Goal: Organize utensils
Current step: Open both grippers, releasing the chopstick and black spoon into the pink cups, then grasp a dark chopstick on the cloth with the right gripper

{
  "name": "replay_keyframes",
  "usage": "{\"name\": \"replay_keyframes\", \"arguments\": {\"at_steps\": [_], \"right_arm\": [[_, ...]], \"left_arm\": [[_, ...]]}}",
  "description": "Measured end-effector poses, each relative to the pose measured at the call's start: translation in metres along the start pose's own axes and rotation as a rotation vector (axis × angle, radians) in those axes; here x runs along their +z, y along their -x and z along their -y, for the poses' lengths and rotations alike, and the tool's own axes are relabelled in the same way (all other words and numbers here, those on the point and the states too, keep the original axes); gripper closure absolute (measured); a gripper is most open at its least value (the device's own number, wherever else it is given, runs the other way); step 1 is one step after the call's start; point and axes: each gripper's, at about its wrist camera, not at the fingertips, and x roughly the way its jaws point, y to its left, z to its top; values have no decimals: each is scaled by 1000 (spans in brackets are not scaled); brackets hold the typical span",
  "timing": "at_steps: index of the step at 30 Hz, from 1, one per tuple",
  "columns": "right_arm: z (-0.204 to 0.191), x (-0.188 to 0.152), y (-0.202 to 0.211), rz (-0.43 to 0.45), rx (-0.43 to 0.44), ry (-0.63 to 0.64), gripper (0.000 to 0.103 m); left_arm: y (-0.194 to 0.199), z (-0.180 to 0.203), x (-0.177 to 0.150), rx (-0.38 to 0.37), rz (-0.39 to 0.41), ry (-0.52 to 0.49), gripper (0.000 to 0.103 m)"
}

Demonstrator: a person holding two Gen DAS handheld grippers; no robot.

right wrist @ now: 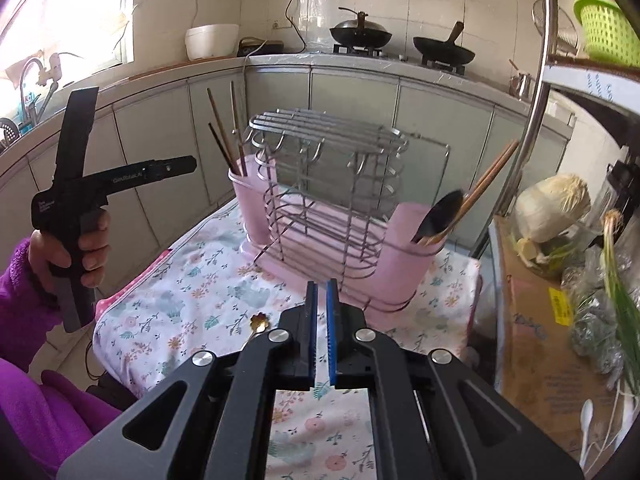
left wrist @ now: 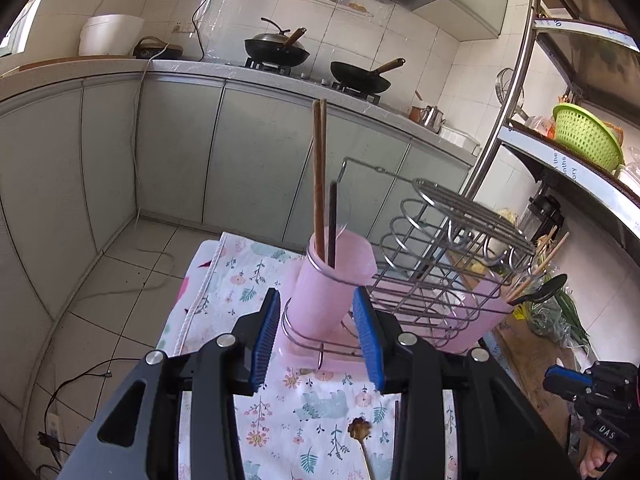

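Observation:
A wire utensil rack (left wrist: 440, 248) (right wrist: 328, 184) with pink cups at both ends stands on a floral cloth (left wrist: 248, 280) (right wrist: 192, 292). Brown and black chopsticks (left wrist: 319, 176) (right wrist: 224, 132) stand in its left cup (left wrist: 328, 280) (right wrist: 252, 200). The right cup (right wrist: 408, 248) holds a black spoon (right wrist: 440, 216) and wooden chopsticks. A gold spoon (left wrist: 360, 432) (right wrist: 259, 322) lies on the cloth in front of the rack. My left gripper (left wrist: 316, 336) is open and empty, facing the left cup. My right gripper (right wrist: 322, 332) is shut and empty, just short of the rack.
A cardboard box (right wrist: 532, 320) with cabbage and greens stands right of the cloth. A metal shelf post (right wrist: 540, 80) and a green basket (left wrist: 588, 136) are at the right. Behind are cabinets and a counter with two woks (left wrist: 360, 74). Cables lie on the floor (left wrist: 80, 380).

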Motion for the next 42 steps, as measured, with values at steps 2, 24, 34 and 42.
{"name": "replay_keyframes", "arguments": {"at_steps": [2,24,34,42], "right_arm": [[-4,-10,-14,-27,35,-42,99],[-11,-56,-125,-302,102,-331,99],[8,-59,-136,-330,94,-450,99],[22,-51,-163,-396,199,-603,99]], "left_arm": [[-5,1,-7,12,-24,-4,66],[-48,-16,-69,64,-213,-1,66],[-53,-30,-86,29,-254,39,66],[-48,-34,-94,9,-270,49,66]]}}
